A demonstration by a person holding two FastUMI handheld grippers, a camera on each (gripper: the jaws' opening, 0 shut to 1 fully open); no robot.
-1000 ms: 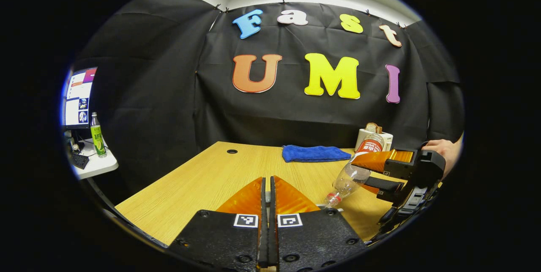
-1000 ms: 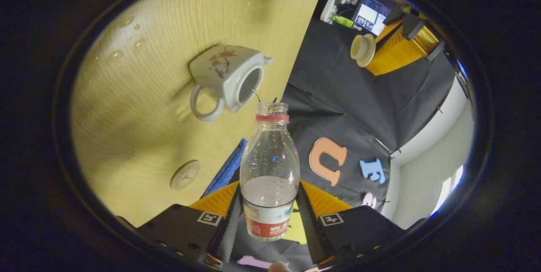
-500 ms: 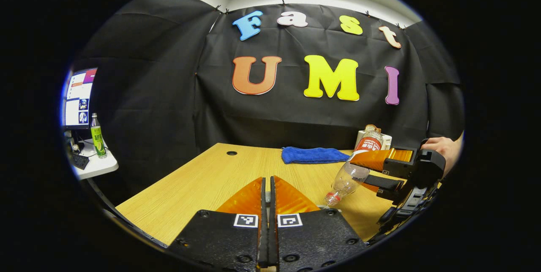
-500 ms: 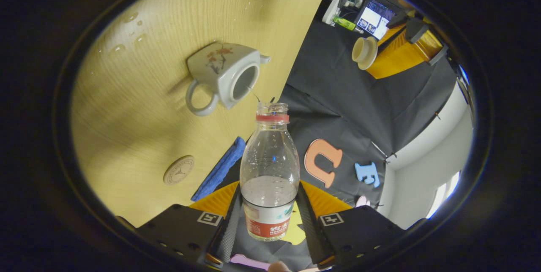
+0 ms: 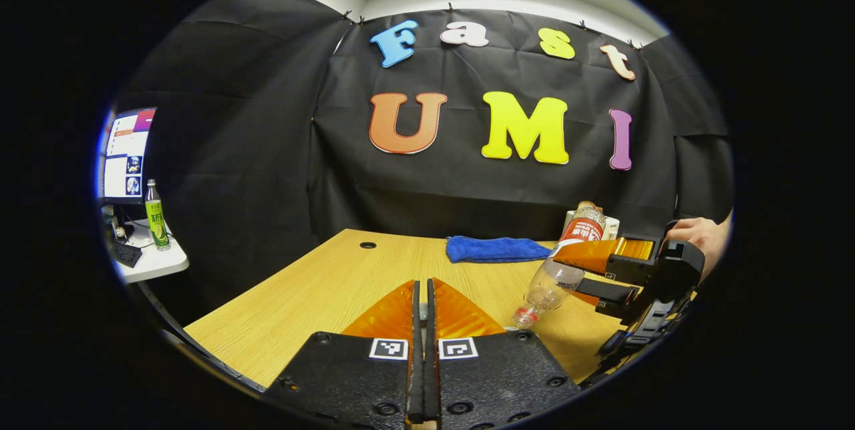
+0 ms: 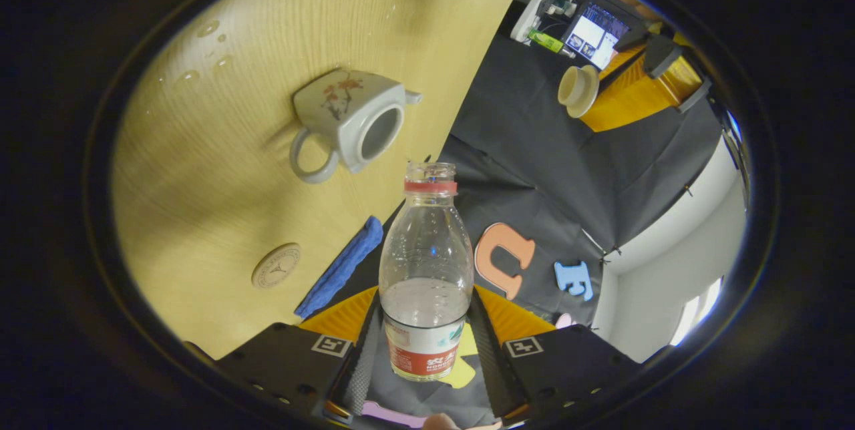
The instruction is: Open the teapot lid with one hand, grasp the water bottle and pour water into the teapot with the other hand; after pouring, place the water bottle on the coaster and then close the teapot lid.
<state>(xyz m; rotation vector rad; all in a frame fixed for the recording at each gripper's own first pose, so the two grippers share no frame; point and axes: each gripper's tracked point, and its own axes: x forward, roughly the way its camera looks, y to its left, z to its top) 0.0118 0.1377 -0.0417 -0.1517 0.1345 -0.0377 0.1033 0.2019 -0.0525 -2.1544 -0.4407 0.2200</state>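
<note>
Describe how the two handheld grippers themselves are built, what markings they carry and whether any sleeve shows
Each tool has a black base plate with screw holes and two square black-and-white tags, as on the left gripper and right gripper. Orange translucent wedge panels rise ahead of the plates. Seen side-on in the left gripper view, the right one has a chunky black body. A bare hand holds it; no sleeve shows.

Wooden table (image 6: 220,36), carrying open teapot (image 6: 347,126), round coaster (image 6: 276,266), blue cloth (image 6: 340,268), some water drops (image 6: 207,28).

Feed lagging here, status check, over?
Right gripper shut on clear plastic water bottle, tilted. Left gripper holds cream teapot lid. White ceramic teapot open; round wooden coaster free.
</note>
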